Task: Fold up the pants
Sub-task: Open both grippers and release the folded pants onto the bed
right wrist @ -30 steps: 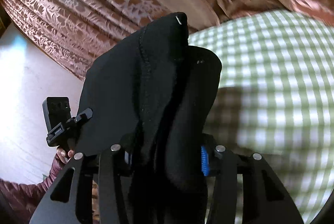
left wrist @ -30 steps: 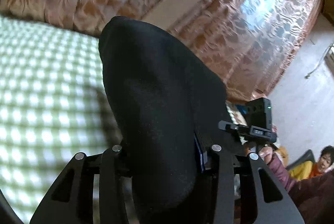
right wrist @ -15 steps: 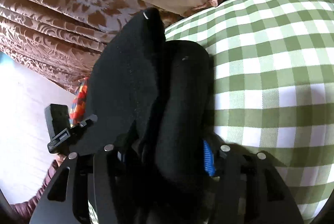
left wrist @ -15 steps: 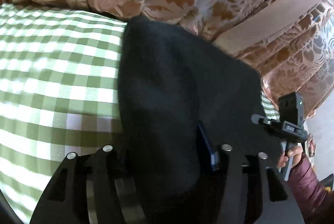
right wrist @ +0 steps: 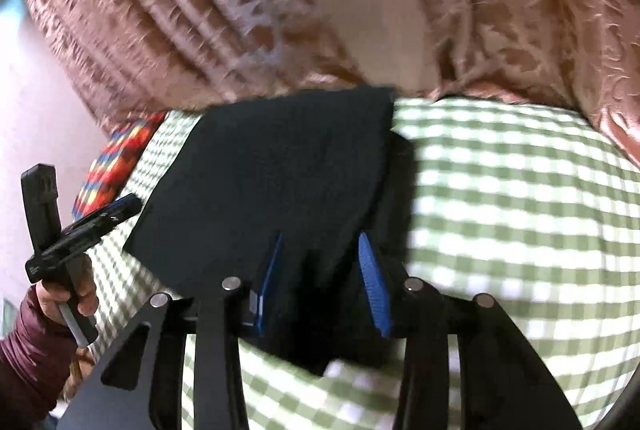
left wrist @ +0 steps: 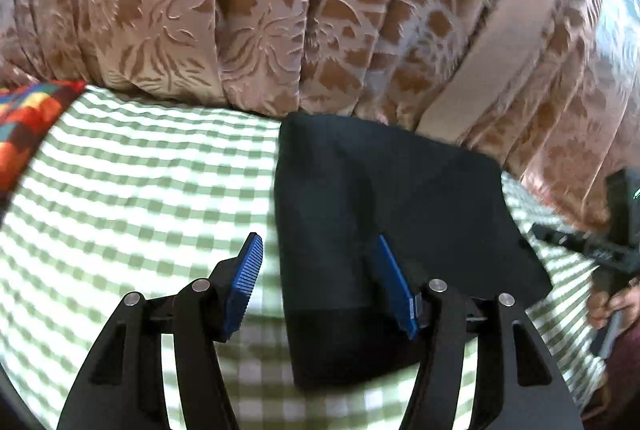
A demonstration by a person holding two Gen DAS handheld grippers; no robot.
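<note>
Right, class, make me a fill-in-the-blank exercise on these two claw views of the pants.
1. The folded pants are ____ in colour.
2. They lie on a cloth checked white and ____.
3. The left claw has its jaws ____.
4. Behind the cloth hangs a patterned ____.

Missing words: black; green; open; curtain

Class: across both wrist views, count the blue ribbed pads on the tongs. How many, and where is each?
4. Left tongs: one blue ribbed pad over the green-checked cloth, one over the folded black pants. Right tongs: both pads flank the pants' edge.
</note>
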